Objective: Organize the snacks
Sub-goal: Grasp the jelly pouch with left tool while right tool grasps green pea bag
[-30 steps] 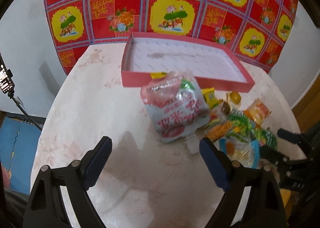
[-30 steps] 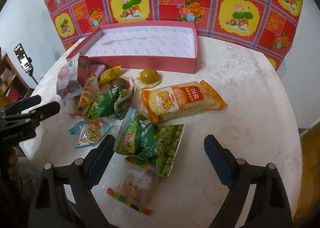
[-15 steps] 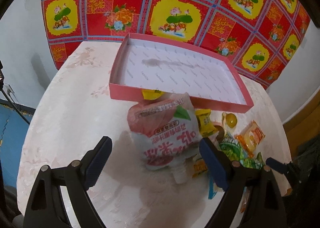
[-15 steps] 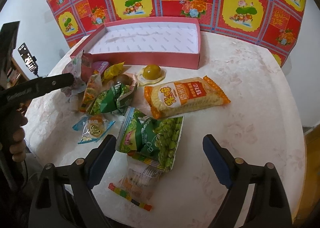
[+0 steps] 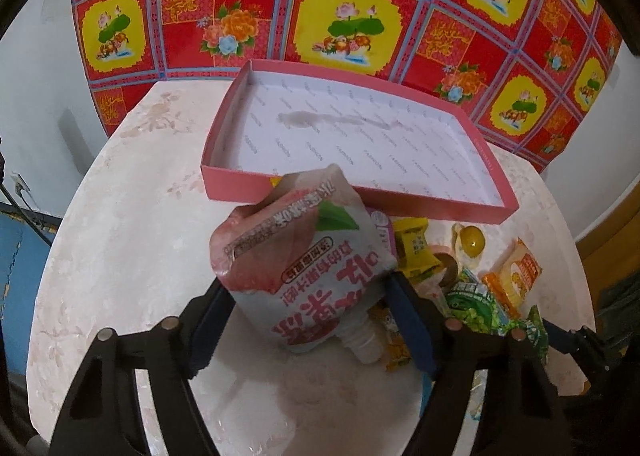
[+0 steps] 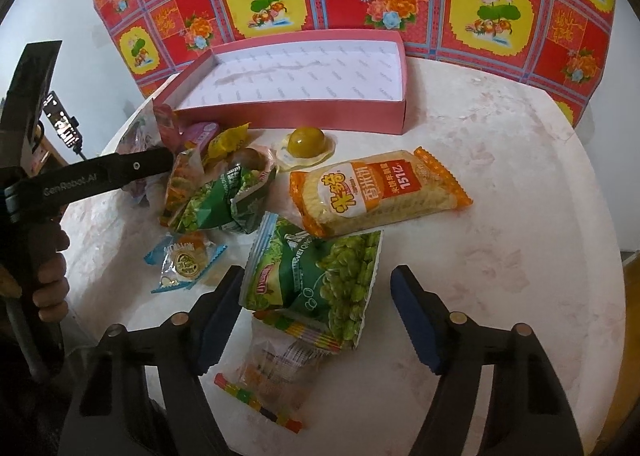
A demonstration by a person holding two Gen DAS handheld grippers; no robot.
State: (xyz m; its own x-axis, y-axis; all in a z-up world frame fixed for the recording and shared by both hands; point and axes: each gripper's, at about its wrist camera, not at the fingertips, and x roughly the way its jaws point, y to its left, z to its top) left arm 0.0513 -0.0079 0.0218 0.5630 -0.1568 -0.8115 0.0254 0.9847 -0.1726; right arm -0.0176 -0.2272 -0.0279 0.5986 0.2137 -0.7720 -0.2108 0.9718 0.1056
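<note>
Pouch (image 5: 308, 276), white and pink with its spout toward the camera, lies directly between the blue pads of the left tool (image 5: 306, 320), long axis running away toward the pink box (image 5: 240, 179) just beyond; the jaws have just been closing and now look to touch its sides. A second ago it lay ahead of wide jaws. Right tool (image 6: 316, 320), jaws also just closing but touching nothing, straddles the green pea bag (image 6: 320, 268) on the counter (image 6: 500, 236).

"GenRobot.AI" on left gripper (image 6: 168, 163)
</note>
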